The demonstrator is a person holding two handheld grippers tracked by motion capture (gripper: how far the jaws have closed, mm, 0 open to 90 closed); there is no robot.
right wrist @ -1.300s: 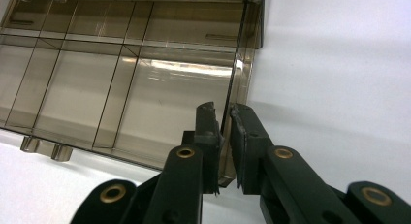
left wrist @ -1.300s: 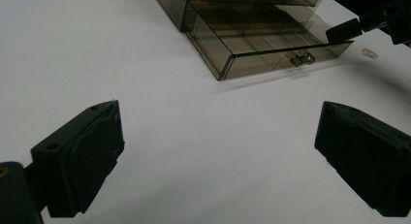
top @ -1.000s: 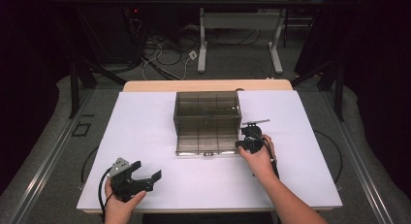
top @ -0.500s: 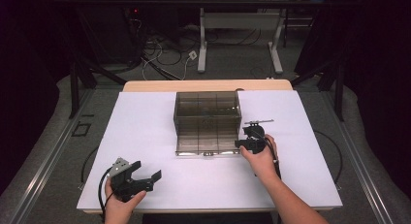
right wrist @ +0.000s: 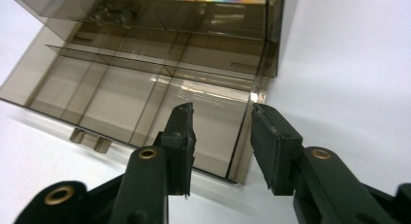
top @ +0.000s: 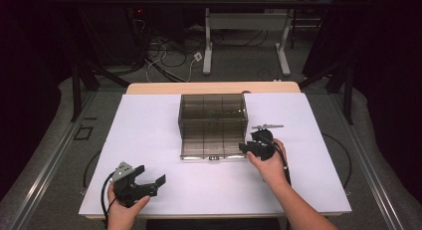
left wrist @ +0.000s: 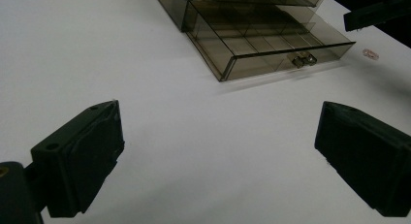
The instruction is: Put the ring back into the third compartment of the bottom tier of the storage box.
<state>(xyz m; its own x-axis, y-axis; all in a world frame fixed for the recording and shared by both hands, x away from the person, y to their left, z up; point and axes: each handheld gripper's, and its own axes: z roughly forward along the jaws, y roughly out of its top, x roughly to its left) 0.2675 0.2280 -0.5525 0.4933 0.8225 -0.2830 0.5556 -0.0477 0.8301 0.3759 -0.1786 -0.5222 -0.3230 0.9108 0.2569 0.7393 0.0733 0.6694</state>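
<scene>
A smoky see-through drawer cabinet (top: 213, 108) stands mid-table, its lower drawer (top: 214, 143) pulled out toward me. The drawer (right wrist: 145, 95) is split into compartments, and a small handle (right wrist: 89, 139) sits on its front. My right gripper (top: 247, 149) hovers at the drawer's front right corner. In the right gripper view my right gripper (right wrist: 220, 136) has just been opening; no object lies between its pads, and the drawer's corner compartment lies beyond the gap. Near the table's front left, my left gripper (top: 152, 182) is held wide open and holds nothing, pointing toward the drawer (left wrist: 271, 44).
The white table top (top: 149, 125) stretches wide on both sides of the cabinet. A small pale ring (left wrist: 370, 53) lies on the table to the right of the drawer. Beyond the table's far edge are cables and desk legs (top: 208, 46) on the floor.
The right hand has shifted very slightly at the drawer's front right corner. The left hand and its gripper have not moved.
</scene>
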